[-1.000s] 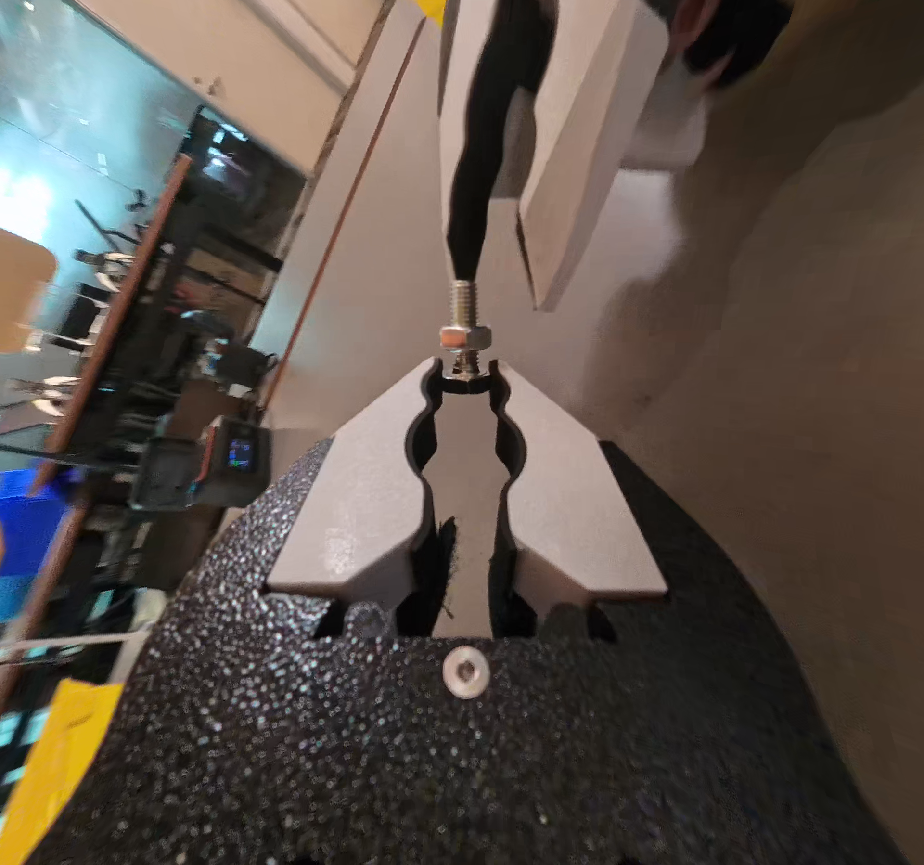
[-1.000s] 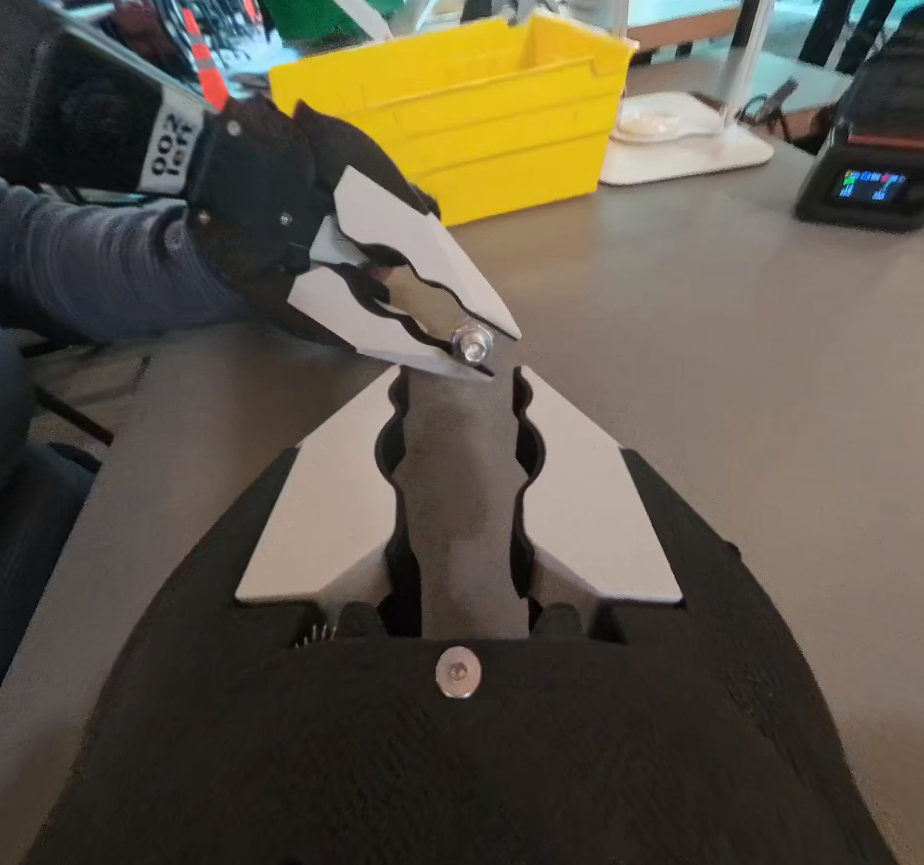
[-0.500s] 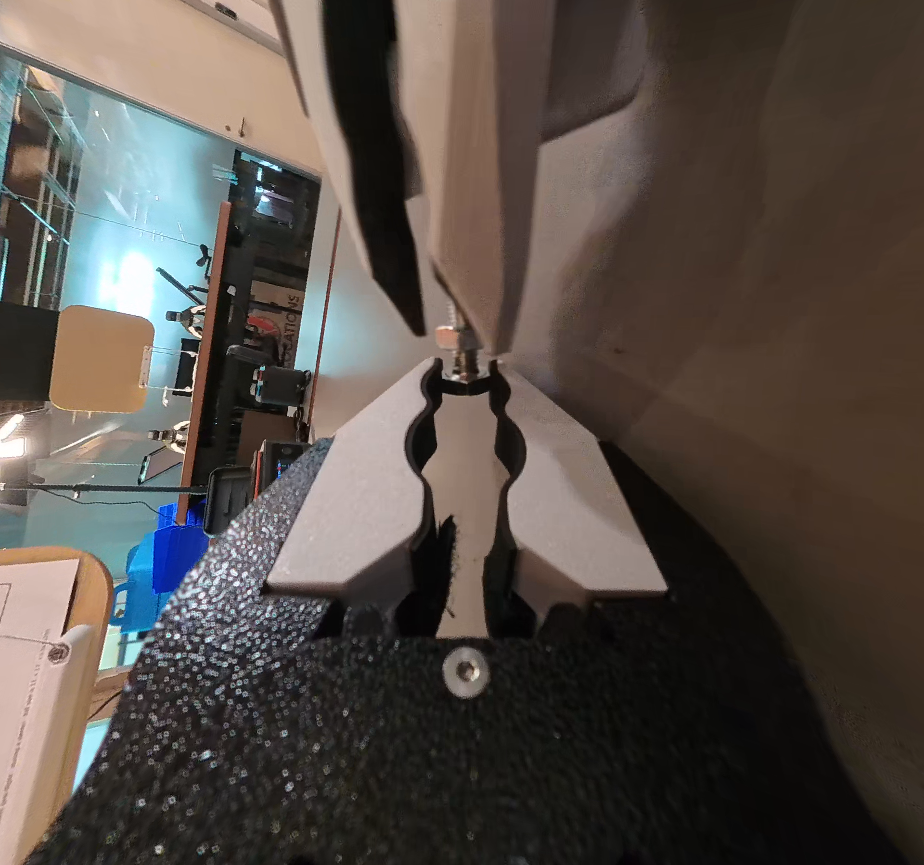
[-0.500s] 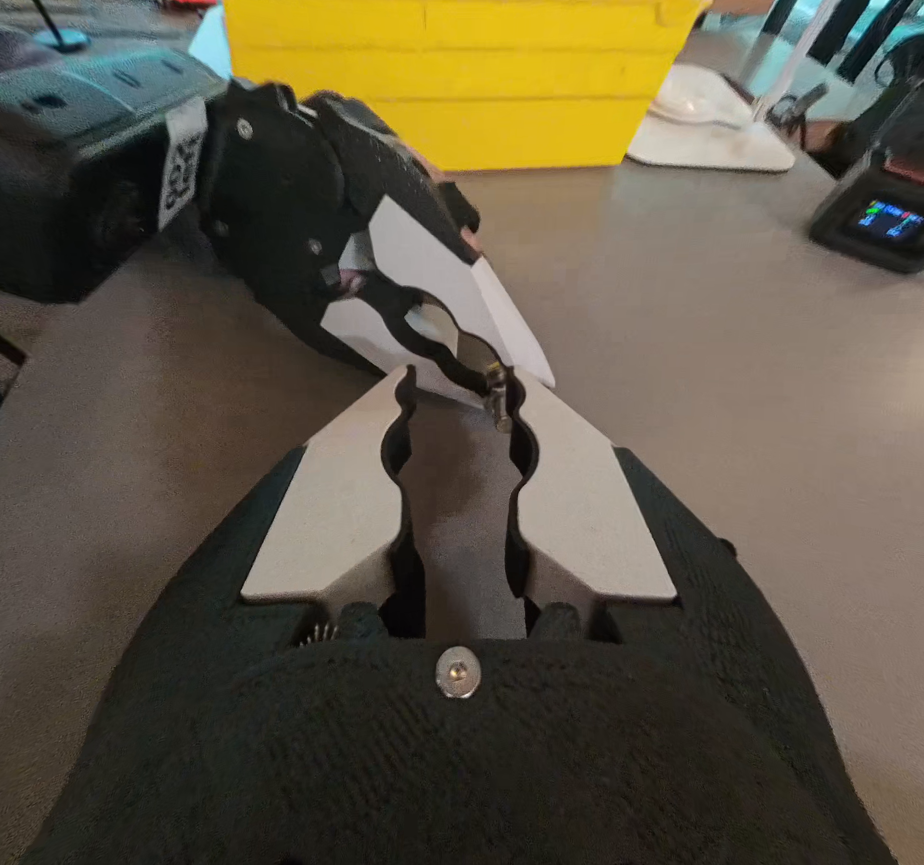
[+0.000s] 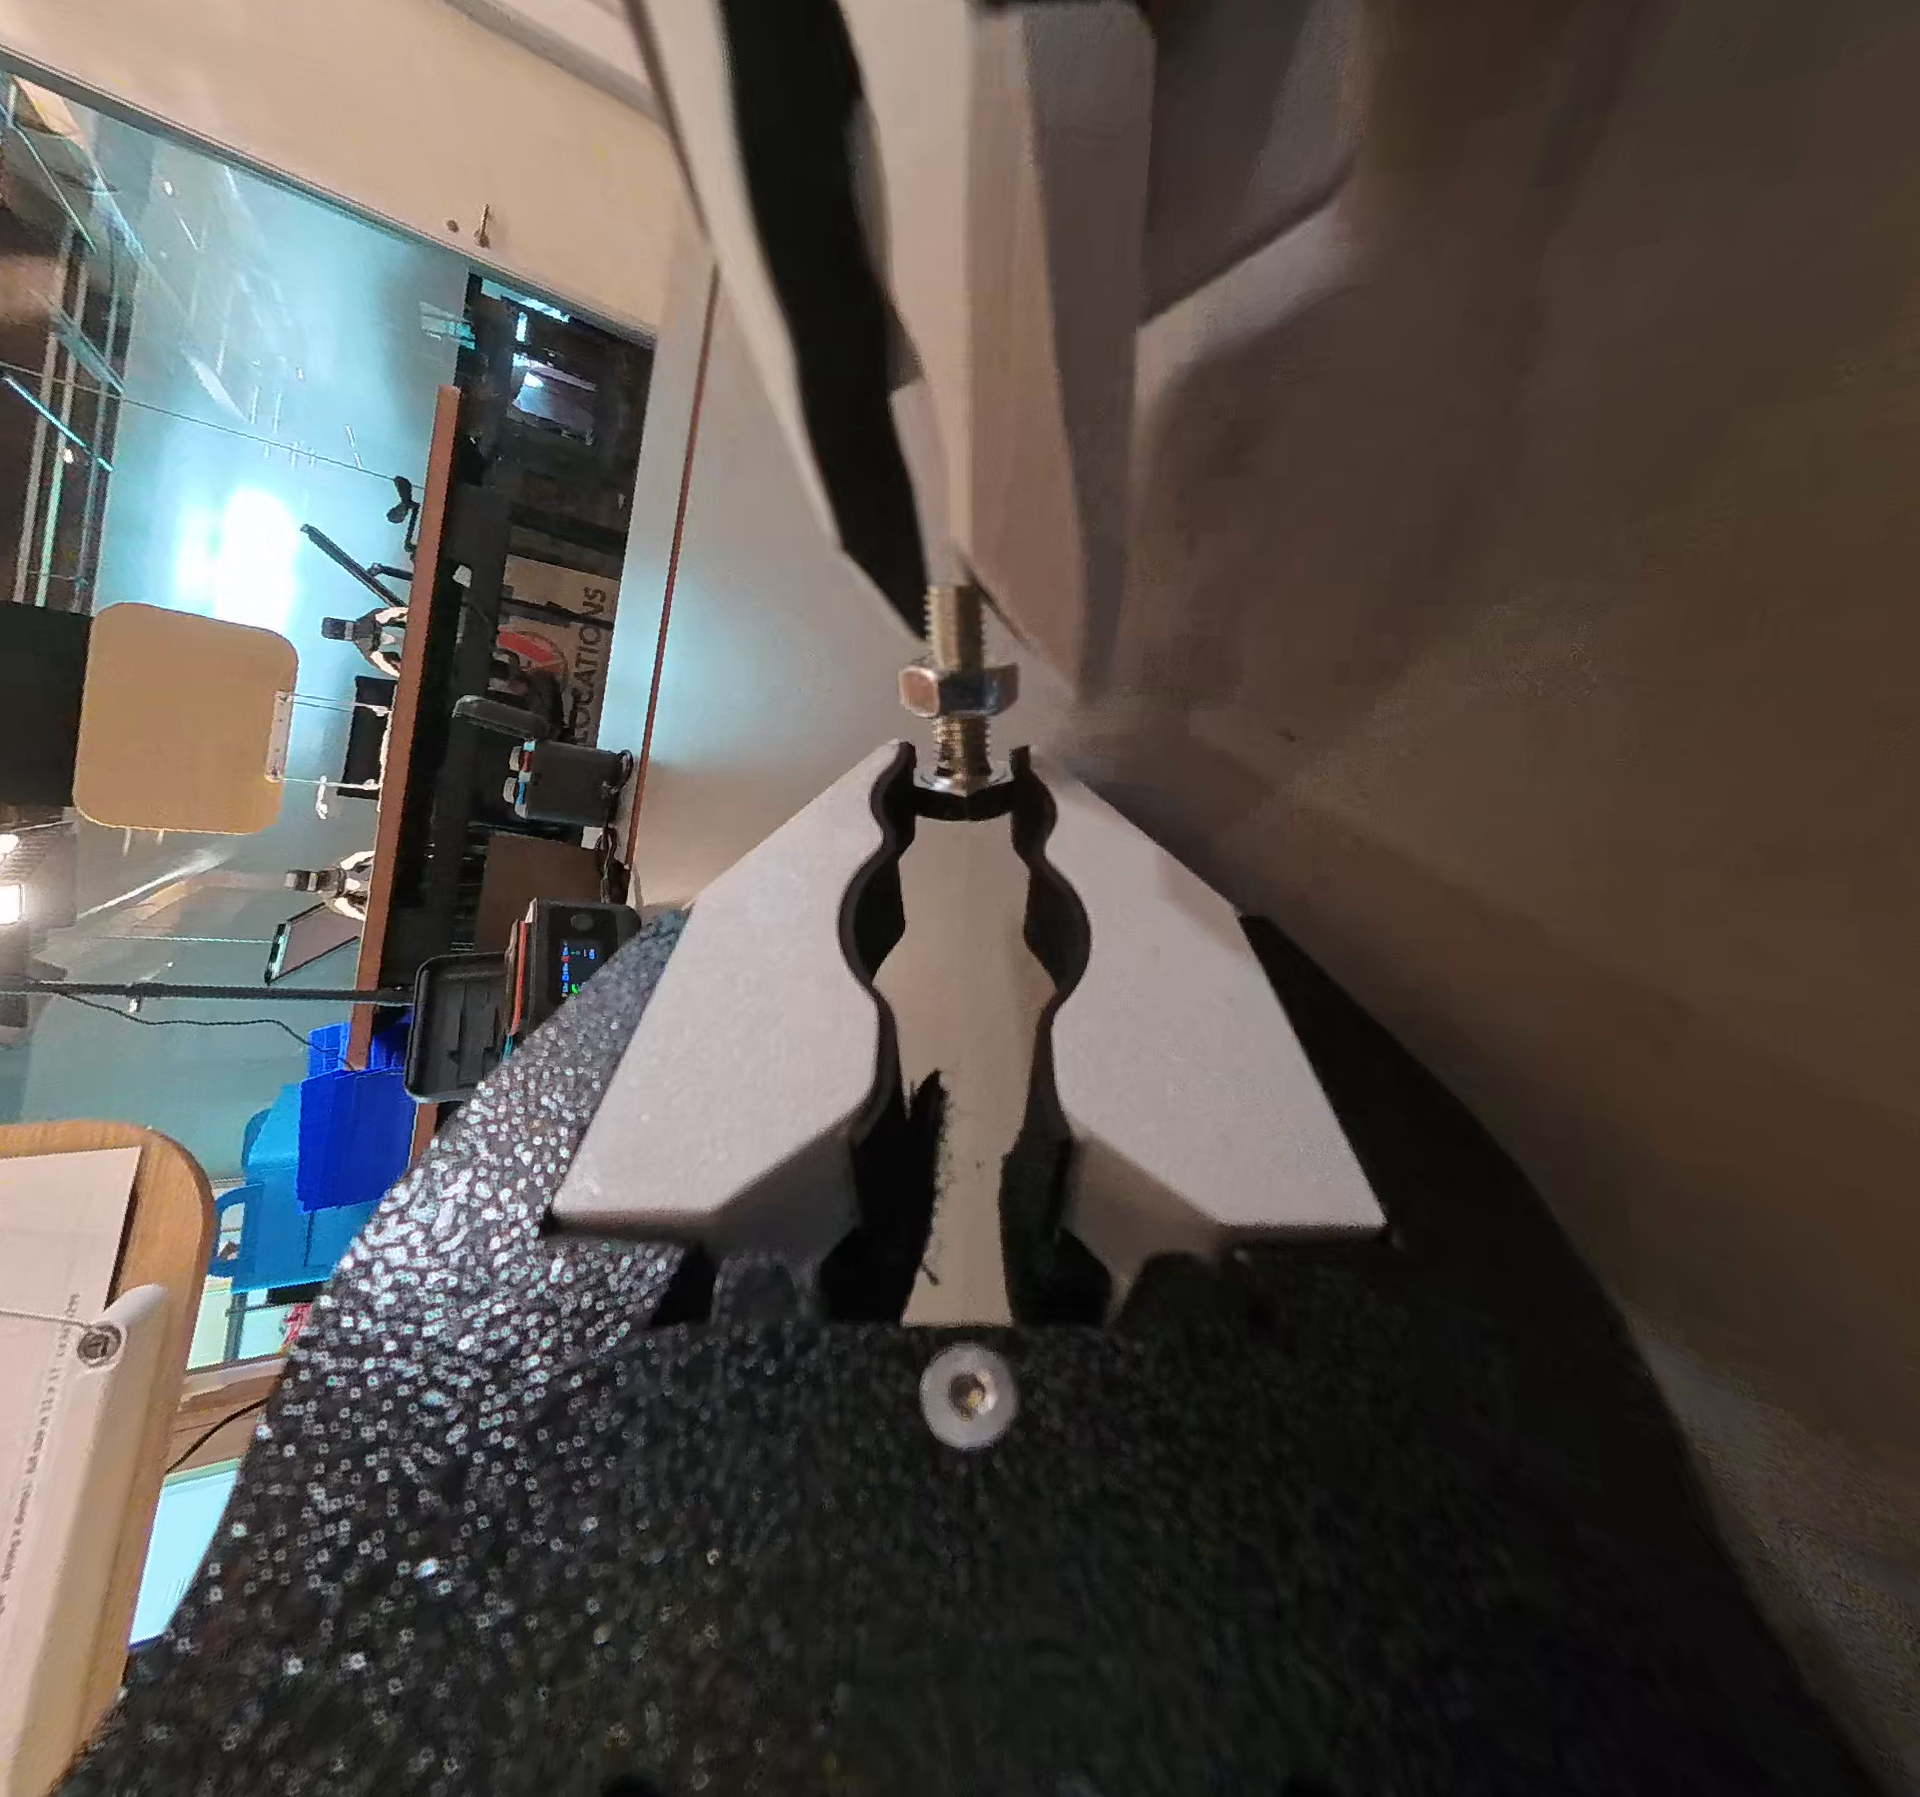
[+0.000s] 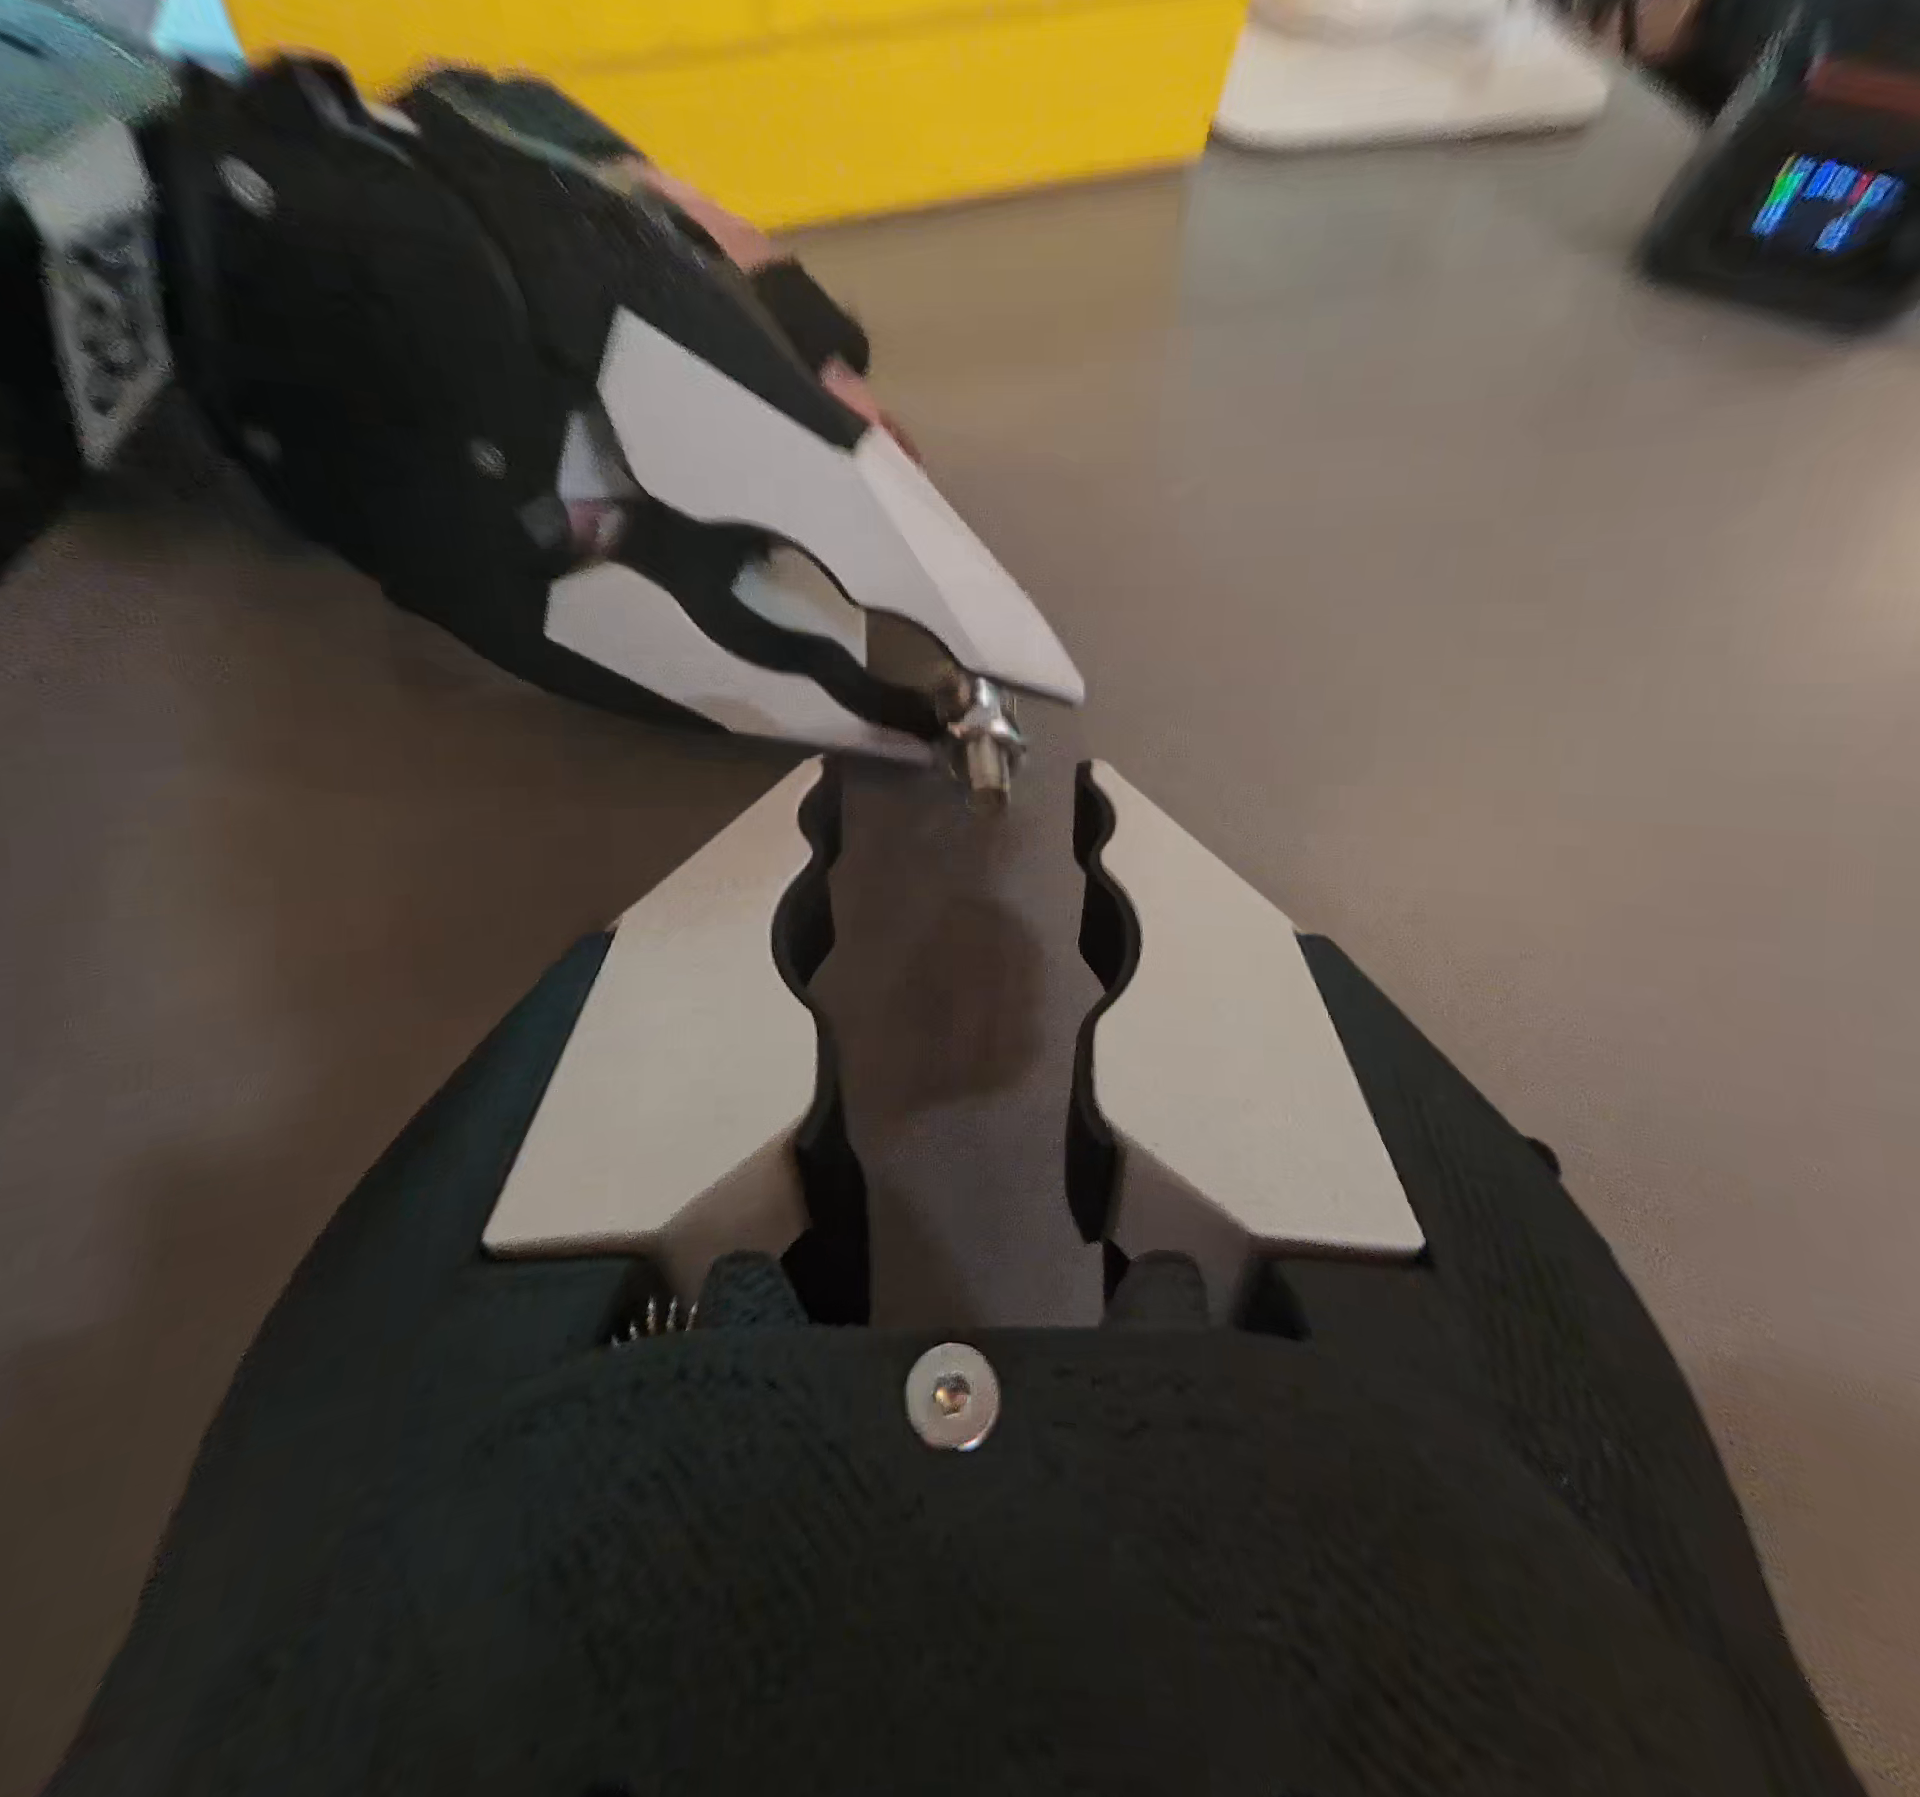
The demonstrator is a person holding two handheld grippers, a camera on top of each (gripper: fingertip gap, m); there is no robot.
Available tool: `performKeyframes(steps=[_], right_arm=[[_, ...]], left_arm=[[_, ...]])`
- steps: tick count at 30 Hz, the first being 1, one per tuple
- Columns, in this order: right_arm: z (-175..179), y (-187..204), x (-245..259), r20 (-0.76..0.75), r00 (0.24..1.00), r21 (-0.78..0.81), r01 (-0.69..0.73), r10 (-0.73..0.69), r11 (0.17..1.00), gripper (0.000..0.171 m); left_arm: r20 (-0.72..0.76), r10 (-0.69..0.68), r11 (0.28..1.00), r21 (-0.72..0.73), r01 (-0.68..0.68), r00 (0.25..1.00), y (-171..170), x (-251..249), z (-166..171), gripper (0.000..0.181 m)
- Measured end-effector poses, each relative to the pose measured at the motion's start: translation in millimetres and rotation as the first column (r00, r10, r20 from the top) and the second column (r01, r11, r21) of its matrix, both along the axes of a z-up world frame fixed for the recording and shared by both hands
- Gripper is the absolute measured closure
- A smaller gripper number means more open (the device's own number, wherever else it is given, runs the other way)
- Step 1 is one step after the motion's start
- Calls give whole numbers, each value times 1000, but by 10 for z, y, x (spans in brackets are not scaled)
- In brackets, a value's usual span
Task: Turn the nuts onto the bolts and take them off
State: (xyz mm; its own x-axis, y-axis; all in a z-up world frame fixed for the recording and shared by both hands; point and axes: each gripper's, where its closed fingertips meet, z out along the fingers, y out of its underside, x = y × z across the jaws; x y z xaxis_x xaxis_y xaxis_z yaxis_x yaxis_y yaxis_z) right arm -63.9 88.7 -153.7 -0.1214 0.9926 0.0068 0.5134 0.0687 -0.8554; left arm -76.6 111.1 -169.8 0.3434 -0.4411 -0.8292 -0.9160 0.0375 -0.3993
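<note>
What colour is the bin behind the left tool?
Yellow bin, best in the right wrist view.

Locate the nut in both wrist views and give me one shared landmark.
Left wrist view: the nut sits just above centre, threaded on the bolt whose head the left gripper clamps.
Right wrist view: the nut is at centre, above this view's open right gripper, at the left gripper's tips.
Shared landmark: the black device with a lit screen.

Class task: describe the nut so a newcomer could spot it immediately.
Find the left gripper, shut on the head of a bolt. The nut is the silver hexagon threaded partway up that bolt's shank, wider than the thread around it.
</note>
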Motion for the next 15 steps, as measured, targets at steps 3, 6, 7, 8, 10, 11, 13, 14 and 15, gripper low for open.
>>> performKeyframes(steps=[3,6,7,8,10,11,13,14,15], right_arm=[[-32,-104,-57,4,999,16,-49,49,999,124],[296,-391,-120,-175,966,88,-178,191,980,136],[299,-345,-105,-164,972,73,-156,167,985,135],[248,-214,-79,-130,985,52,-104,110,993,132],[125,0,2,-63,998,-21,-15,13,1000,126],[43,53,40,-15,1000,-49,11,-12,999,123],[-92,34,57,63,998,-54,4,-1,999,121],[-82,-30,19,51,998,-36,-27,29,999,122],[-15,-106,-35,7,998,-4,-61,61,998,124]], left_arm=[[-2,1,1000,-2,-1,1000,9,5,-4,165],[5,1,1000,-3,-1,1000,8,6,-4,164],[11,1,1000,-4,0,1000,8,5,-1,164],[15,0,1000,-4,0,1000,8,5,0,164],[11,1,1000,-3,-1,1000,8,7,-2,165],[5,1,1000,-2,-1,1000,7,9,-5,165],[-2,0,1000,0,0,1000,8,12,-7,165],[0,0,1000,-1,0,1000,9,13,-8,165],[4,1,1000,0,-1,1000,10,12,-5,165]])
